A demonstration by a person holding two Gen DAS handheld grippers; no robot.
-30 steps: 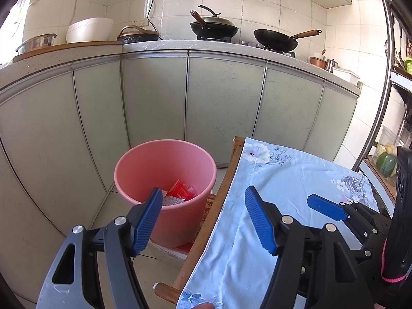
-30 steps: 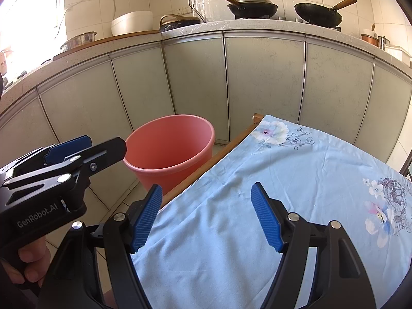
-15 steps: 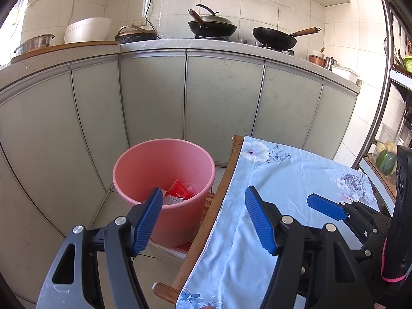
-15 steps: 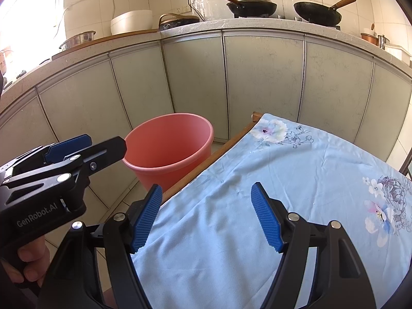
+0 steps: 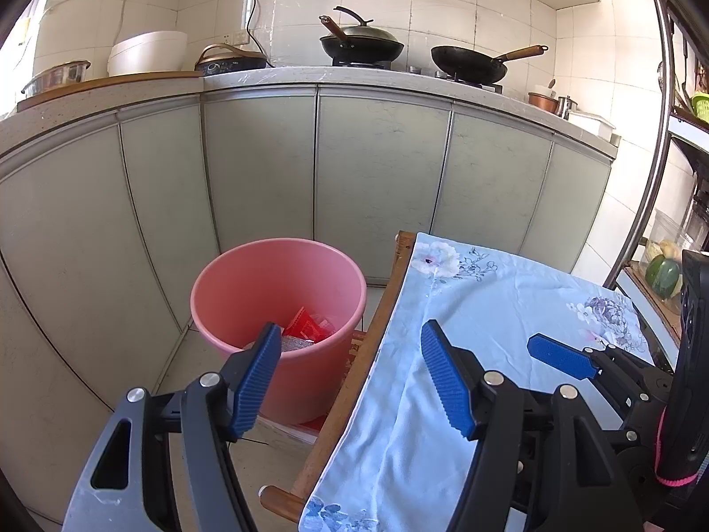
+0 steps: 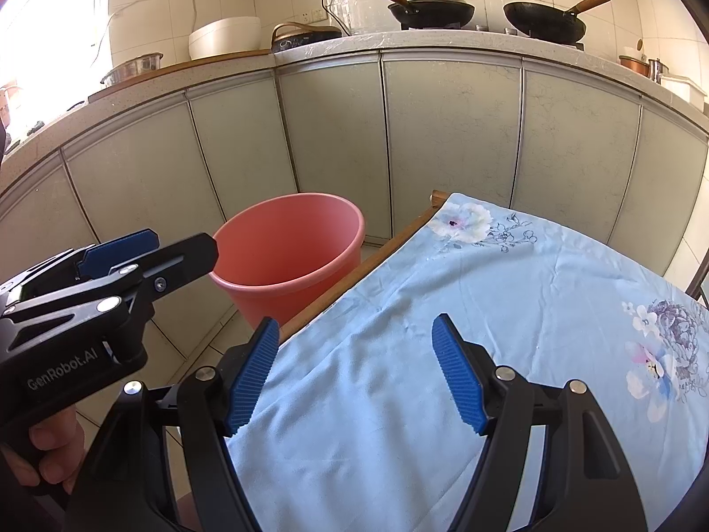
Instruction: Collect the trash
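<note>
Both grippers level | left gripper (image 5: 350, 374) wide, empty; right gripper (image 6: 356, 372) likewise | bucket (image 5: 230, 275) ahead

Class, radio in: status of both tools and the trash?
Left tool open, empty. Right tool open, empty. Red wrapper in pink bucket. Blue cloth bare; nothing blocking.
</note>
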